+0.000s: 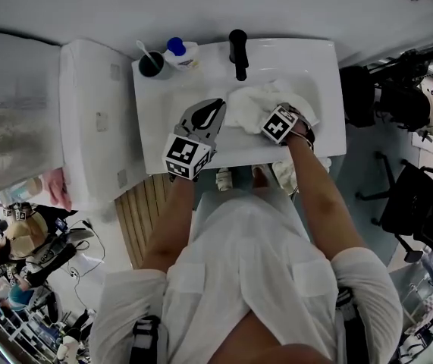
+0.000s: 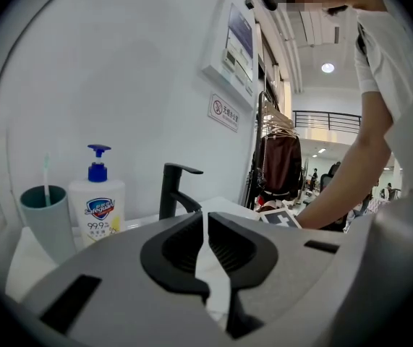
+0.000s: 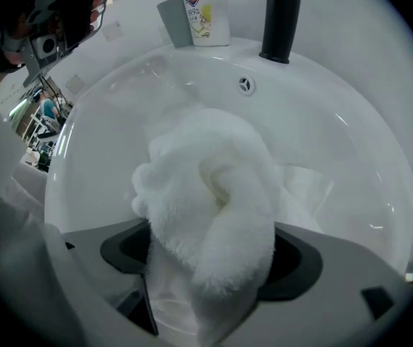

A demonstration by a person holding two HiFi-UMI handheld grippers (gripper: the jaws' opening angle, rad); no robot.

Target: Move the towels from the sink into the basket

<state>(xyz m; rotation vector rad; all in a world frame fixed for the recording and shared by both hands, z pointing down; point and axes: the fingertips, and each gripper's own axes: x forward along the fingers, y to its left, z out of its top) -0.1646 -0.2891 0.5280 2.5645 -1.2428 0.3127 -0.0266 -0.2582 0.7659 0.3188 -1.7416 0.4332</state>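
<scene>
Over on the left of the sink top sat a dark cup with a toothbrush in it, and a white soap bottle with a blue pump stood just beside it. Next along, the left gripper hovered over the front rim of the basin. Its own view showed the jaws pulled together with only a thin slit between them and nothing held, pointing toward the cup, the bottle and the black faucet. The faucet stood at the back middle of the sink. Right in front of it, a fluffy white towel was bunched up down in the basin. At the right, the right gripper reached into the basin, its jaws clamped on a thick fold of that towel. The rest of the cloth was piled in the bowl below the drain overflow hole.
</scene>
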